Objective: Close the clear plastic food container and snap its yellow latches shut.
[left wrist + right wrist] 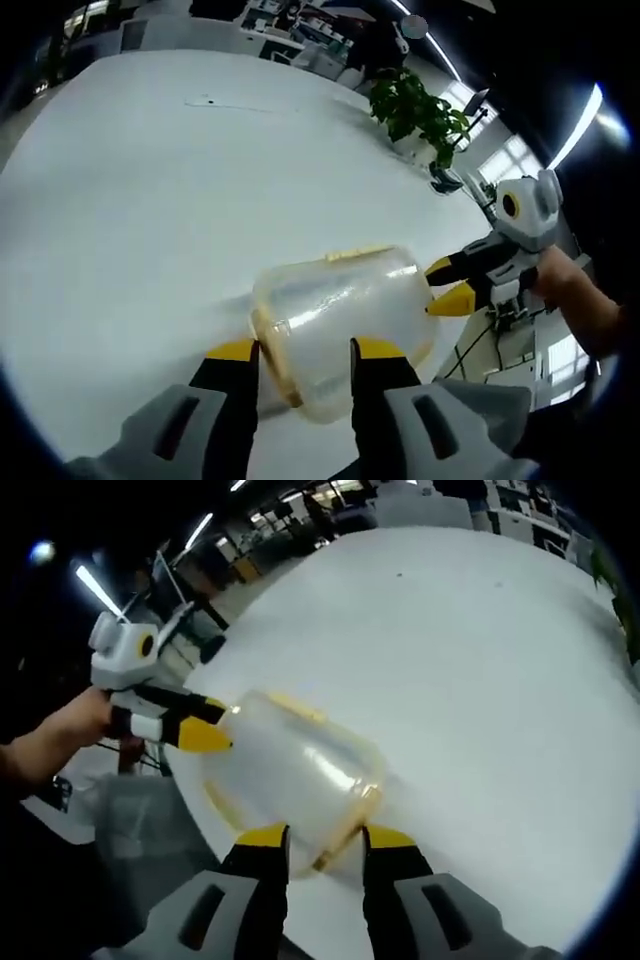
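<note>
The clear plastic food container [340,320] lies on its side over the near edge of the white table [180,180]. A yellow latch [275,355] runs along its near rim and a second yellow latch [358,254] sits on its top. My left gripper [305,350] is shut on the near end, one yellow-tipped jaw on each side. My right gripper [445,283] comes in from the right and presses its tips on the far end. In the right gripper view the container [300,770] sits between my right gripper [325,837] jaws, with my left gripper [215,725] on the opposite end.
A potted plant [420,110] stands at the table's far right edge. A person's hand [60,735] holds the left gripper off the table's side, where floor and a grey bin [130,820] lie below. Office desks [290,30] line the background. The white table [480,660] spreads wide.
</note>
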Motion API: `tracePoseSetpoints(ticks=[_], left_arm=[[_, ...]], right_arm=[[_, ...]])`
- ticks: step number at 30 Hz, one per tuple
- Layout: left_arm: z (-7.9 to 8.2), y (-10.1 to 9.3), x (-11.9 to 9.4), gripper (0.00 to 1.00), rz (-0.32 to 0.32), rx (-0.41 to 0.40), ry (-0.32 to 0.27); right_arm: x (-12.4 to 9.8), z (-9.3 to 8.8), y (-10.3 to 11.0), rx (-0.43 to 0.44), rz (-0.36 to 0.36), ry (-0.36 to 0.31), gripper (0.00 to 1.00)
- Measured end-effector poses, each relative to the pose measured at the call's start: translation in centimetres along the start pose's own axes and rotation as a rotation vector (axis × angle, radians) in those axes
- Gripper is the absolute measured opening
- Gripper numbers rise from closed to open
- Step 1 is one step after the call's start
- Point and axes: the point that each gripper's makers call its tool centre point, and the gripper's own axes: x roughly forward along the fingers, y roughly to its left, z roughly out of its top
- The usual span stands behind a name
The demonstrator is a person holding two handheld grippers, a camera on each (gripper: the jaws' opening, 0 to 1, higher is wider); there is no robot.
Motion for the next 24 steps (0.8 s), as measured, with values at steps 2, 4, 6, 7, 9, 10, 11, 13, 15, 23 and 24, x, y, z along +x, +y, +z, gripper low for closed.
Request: tracePoseSetpoints(ticks=[2,4,6,7,9,10,11,13,15,23,24], left_arm=[[0.0,0.0,0.0,0.35,0.000,-0.001,0.000],[0.1,0.0,0.0,0.35,0.002,0.016,-0.009],[0.0,0.0,-0.2,0.36,0.007,0.042,-0.010],[0.1,0.0,-0.3,0.36,0.013,0.072,-0.017],[0.3,0.0,-0.4,0.36,0.022,0.120,-0.030],[0.3,0.0,-0.4,0.37,0.023,0.123,-0.032],[0.2,-0.1,-0.4,0.37,0.024,0.125,-0.034],[0.4,0.1,-0.4,0.36,0.033,0.158,-0.050],[0.5,0.0,-0.5,0.36,0.039,0.192,-0.055],[1.1,-0.2,-1.3,0.34,0.053,0.381,-0.078],[1.1,-0.3,-1.4,0.33,0.047,0.413,-0.074]], right_arm=[[0.0,0.0,-0.1,-0.004,-0.002,0.003,0.27],[0.0,0.0,-0.1,-0.005,-0.005,0.007,0.27],[0.0,0.1,-0.1,-0.016,-0.005,0.006,0.27],[0.0,0.1,0.0,-0.021,-0.006,0.005,0.27],[0.0,0.1,0.1,-0.034,-0.009,0.008,0.27],[0.0,0.1,0.1,-0.044,-0.012,0.008,0.27],[0.0,0.1,0.1,-0.056,-0.016,0.008,0.27],[-0.3,0.1,0.0,-0.084,-0.024,0.008,0.26],[-0.5,0.3,-0.2,-0.126,-0.031,-0.001,0.24],[-1.4,1.5,0.0,-0.201,0.025,-0.090,0.24],[-1.6,1.8,0.4,-0.227,0.044,-0.104,0.25]])
